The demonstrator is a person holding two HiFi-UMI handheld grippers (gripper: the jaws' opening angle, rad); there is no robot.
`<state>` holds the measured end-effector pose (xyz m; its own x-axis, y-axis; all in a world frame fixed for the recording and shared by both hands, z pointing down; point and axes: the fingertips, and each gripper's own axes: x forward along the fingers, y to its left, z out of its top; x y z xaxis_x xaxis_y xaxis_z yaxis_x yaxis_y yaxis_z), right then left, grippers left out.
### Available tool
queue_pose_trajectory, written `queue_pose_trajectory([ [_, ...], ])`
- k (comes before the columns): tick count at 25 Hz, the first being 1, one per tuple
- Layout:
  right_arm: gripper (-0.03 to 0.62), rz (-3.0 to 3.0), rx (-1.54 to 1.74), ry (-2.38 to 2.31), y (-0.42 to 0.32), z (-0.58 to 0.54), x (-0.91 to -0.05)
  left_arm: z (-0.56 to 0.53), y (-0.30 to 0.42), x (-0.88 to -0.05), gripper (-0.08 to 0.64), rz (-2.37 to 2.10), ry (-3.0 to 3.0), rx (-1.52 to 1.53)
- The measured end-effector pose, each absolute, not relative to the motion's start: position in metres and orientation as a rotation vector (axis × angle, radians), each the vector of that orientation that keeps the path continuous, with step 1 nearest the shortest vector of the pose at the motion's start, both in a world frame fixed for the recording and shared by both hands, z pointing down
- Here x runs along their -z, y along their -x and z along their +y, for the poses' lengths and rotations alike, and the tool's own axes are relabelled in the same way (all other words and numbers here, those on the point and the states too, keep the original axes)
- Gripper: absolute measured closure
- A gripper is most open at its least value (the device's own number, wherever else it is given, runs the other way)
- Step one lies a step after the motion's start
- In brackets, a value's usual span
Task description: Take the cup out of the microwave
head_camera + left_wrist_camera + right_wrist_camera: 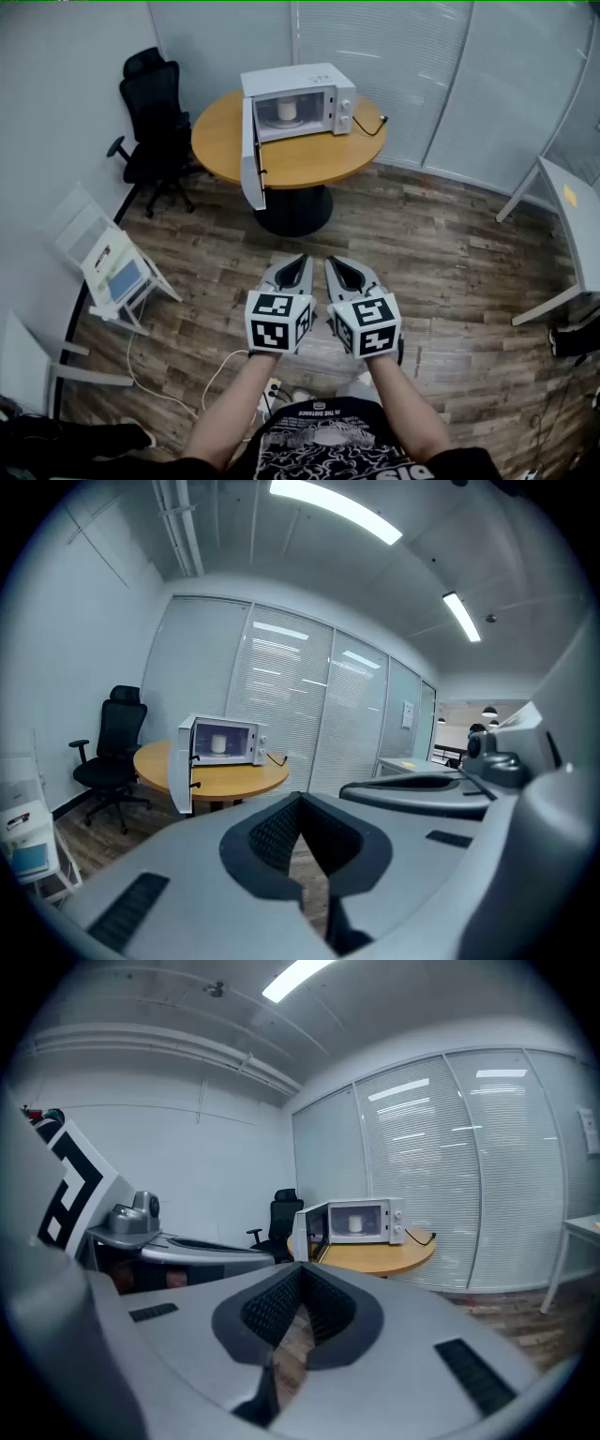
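A white microwave stands on a round wooden table across the room, its door swung wide open to the left. Inside it stands a white cup, upright. Both gripper views show the same cup small and far ahead. My left gripper and right gripper are held side by side in front of my body, well short of the table. Each is shut with nothing between its jaws, and both point toward the microwave.
A black office chair stands left of the table. A white folding rack leans by the left wall, and a white desk is at the right. A cable lies on the wood floor near my feet. Blinds cover the glass walls behind.
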<state>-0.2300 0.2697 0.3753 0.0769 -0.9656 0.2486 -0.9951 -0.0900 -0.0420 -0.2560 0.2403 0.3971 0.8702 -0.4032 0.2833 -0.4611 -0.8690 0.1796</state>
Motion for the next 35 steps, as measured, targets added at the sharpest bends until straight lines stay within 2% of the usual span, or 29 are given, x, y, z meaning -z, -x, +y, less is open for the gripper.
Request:
queue_pose_trajectory([
  [16, 0.577, -1.998, -0.381, -2.181, 0.205, 0.243, -0.394, 0.211, 0.225, -0.413, 0.552, -0.617, -2.789, -0.397],
  [35, 0.577, -2.145, -0.431, -2.072, 0.073, 0.125, -0.403, 0.089, 0.103, -0.421, 0.552, -0.799, -2.739, -0.471],
])
